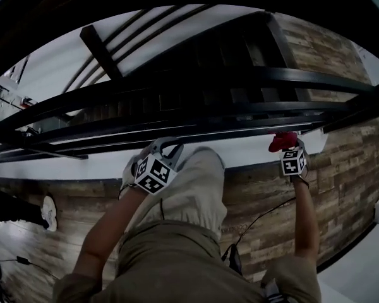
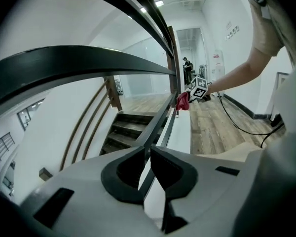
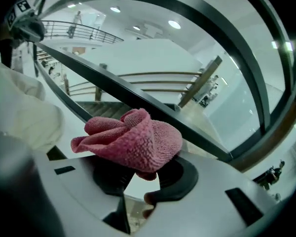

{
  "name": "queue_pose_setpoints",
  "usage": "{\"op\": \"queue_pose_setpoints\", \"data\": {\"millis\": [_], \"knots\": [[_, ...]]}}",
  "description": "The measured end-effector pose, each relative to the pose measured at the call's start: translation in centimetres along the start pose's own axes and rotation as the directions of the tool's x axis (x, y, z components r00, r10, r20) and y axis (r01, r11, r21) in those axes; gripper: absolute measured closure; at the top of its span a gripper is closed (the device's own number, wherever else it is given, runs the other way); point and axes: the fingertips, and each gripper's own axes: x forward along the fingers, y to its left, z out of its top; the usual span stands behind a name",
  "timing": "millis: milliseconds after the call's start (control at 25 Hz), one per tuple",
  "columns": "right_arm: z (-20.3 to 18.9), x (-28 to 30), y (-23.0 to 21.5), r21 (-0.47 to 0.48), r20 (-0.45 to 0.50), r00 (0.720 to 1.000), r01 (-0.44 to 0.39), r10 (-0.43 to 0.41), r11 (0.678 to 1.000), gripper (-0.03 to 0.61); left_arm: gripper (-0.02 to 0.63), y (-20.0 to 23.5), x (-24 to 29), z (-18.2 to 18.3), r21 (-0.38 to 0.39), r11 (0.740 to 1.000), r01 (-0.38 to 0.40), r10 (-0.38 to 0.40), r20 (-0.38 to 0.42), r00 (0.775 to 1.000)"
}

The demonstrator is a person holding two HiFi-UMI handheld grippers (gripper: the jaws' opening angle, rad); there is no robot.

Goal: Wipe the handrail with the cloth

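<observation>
The black metal handrail [image 1: 208,81] runs across the head view, with thinner bars [image 1: 240,109] under it. A red cloth [image 1: 283,141] is bunched up in my right gripper [image 1: 289,150], which is shut on it right by the lower bars at the right. In the right gripper view the cloth [image 3: 133,139] bulges over the jaws, and a dark bar [image 3: 138,100] passes just behind it. My left gripper [image 1: 164,150] is at the lower bars further left, shut with nothing seen in it. Its tips [image 2: 148,154] stand in front of a thin bar [image 2: 160,120].
Dark stairs [image 2: 126,130] drop away beyond the railing. A white ledge [image 1: 252,156] runs under the bars above the wood floor [image 1: 341,175]. A black cable [image 1: 259,219] lies on the floor. The person's beige trousers [image 1: 189,201] fill the lower middle. Someone stands far down the hall [image 2: 186,65].
</observation>
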Motion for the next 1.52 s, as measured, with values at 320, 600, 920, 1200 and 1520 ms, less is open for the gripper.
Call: {"op": "queue_pose_setpoints", "data": {"millis": [320,600,920,1200,1520], "knots": [[15.6,-2.7,24.3,-0.263,0.158,0.908,-0.341,0.389,0.903,0.471,0.586,4.1,-5.9,-9.6,-0.099,0.980,-0.174,0.171,-0.041,0.984],[24.9,-8.7,39.5,-0.420,0.185,0.776,-0.493,0.603,0.762,0.471,0.586,8.2,-11.5,-15.4,-0.210,0.937,-0.278,0.269,-0.070,0.960],[31.1,-11.3,47.6,-0.580,0.161,0.715,-0.490,0.681,0.651,0.471,0.586,11.4,-15.1,-19.3,-0.269,0.900,-0.344,0.335,-0.081,0.939],[33.3,-17.6,44.6,-0.669,0.312,0.759,-0.252,0.571,0.700,0.471,0.586,12.2,-19.9,-17.9,-0.212,0.901,-0.379,0.371,-0.080,0.925],[30.1,-9.7,41.2,-0.693,0.202,0.816,-0.271,0.541,0.668,0.418,0.417,13.3,-12.6,-20.0,0.266,0.925,-0.271,0.345,-0.287,0.894]]}}
